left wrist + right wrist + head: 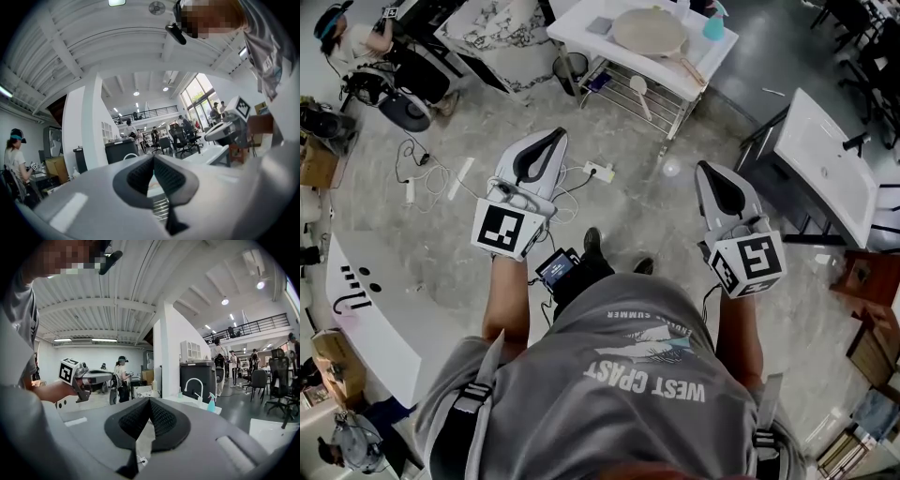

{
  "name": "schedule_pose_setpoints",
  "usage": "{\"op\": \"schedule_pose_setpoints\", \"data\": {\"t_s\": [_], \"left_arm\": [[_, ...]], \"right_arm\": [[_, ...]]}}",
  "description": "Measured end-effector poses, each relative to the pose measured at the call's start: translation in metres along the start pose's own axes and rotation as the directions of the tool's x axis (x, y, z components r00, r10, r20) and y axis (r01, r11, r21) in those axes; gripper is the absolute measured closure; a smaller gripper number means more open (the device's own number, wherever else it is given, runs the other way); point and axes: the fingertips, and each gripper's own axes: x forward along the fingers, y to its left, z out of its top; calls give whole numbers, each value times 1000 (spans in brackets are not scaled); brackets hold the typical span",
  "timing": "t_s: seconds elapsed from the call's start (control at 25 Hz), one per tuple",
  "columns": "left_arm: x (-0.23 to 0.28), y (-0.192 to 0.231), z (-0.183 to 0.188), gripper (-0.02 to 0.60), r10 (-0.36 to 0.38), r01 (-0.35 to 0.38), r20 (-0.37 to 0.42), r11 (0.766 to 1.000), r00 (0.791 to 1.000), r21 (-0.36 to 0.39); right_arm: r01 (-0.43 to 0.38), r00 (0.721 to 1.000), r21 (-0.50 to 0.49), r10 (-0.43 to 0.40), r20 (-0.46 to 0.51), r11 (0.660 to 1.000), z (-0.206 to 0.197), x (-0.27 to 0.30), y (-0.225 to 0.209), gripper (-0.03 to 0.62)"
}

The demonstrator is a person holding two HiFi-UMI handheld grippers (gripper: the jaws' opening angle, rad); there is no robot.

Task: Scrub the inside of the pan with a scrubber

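Pan [649, 31], apparently, lies on white table [572, 34] near spray bottle [713, 26]; left tool [153, 158], right tool [149, 401] both closed, empty

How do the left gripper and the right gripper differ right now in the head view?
The white left gripper leans toward the picture's right; the white right gripper leans left. The left gripper's tip reaches higher in the picture than the right gripper's. Both have jaws shut on nothing, and both are well short of the round tan pan.
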Motion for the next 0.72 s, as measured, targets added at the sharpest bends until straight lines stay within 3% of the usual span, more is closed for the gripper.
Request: {"op": "schedule_pose_setpoints", "data": {"t_s": [0.28,0.52,0.72], "left_arm": [[12,47,-19,580,-49,48,-19,998,999,-28],[30,104,-22,580,-92,94,54,995,994,-22],[40,138,-44,580,-138,139,30,990,990,-38]], "right_arm": [[70,998,26,-70,9,997,15,38,4,594],[164,986,11,-164,36,986,39,82,8,592],[227,972,-5,-227,59,974,52,118,15,592]]}}
